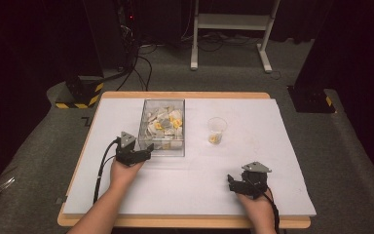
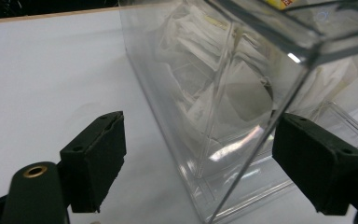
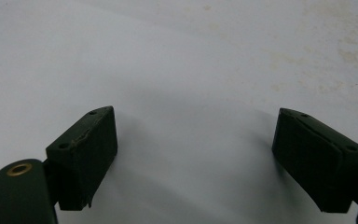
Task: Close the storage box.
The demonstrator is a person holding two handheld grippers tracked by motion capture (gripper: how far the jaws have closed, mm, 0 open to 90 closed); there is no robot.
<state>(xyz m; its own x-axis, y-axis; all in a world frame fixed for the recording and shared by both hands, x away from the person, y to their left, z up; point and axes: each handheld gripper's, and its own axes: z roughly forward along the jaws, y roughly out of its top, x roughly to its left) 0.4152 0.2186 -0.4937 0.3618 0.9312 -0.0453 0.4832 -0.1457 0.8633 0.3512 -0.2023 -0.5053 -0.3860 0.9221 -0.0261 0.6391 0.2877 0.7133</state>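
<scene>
A clear plastic box (image 1: 163,148) holding several white and yellow sachets (image 1: 164,122) stands on the white table top, left of centre. My left gripper (image 1: 148,149) sits at the box's near left corner. In the left gripper view that corner of the box (image 2: 223,93) stands between the open jaws of the left gripper (image 2: 200,158); the left pad (image 2: 95,158) is well apart from the wall, and the right pad (image 2: 314,161) is close beside it. My right gripper (image 1: 232,183) rests low over bare table at the near right, and the right gripper (image 3: 196,154) is open with nothing between its jaws.
A small clear cup (image 1: 217,129) with something yellow at its bottom stands to the right of the box. The white board (image 1: 199,170) lies on a wooden table. Beyond it are a dark floor, cables and a white desk frame (image 1: 231,22).
</scene>
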